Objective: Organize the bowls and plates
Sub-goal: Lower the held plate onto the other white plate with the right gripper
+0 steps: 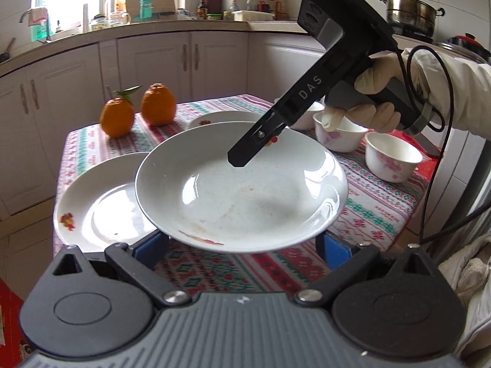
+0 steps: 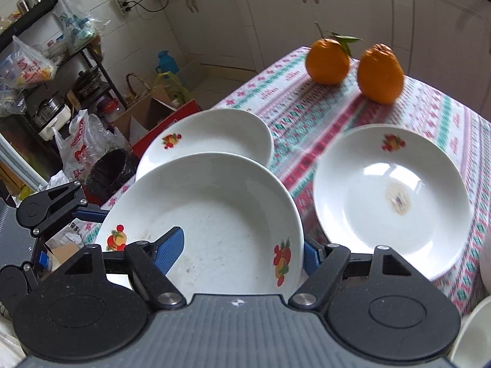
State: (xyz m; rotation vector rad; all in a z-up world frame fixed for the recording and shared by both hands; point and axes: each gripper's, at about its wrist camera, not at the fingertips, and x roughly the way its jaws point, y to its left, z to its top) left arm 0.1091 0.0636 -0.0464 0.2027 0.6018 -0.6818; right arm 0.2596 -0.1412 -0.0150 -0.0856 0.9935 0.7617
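A table [image 2: 353, 113] carries three plates, some bowls and two oranges. In the left wrist view, one plate [image 1: 242, 184] is up off the table, overlapping a second plate [image 1: 101, 202] that lies to its left. A third plate [image 1: 224, 116] lies behind it. The two oranges [image 1: 138, 110] stand side by side at the far left corner. To the right, three bowls [image 1: 392, 159] sit close together near the table's edge, behind the right gripper [image 1: 239, 161].
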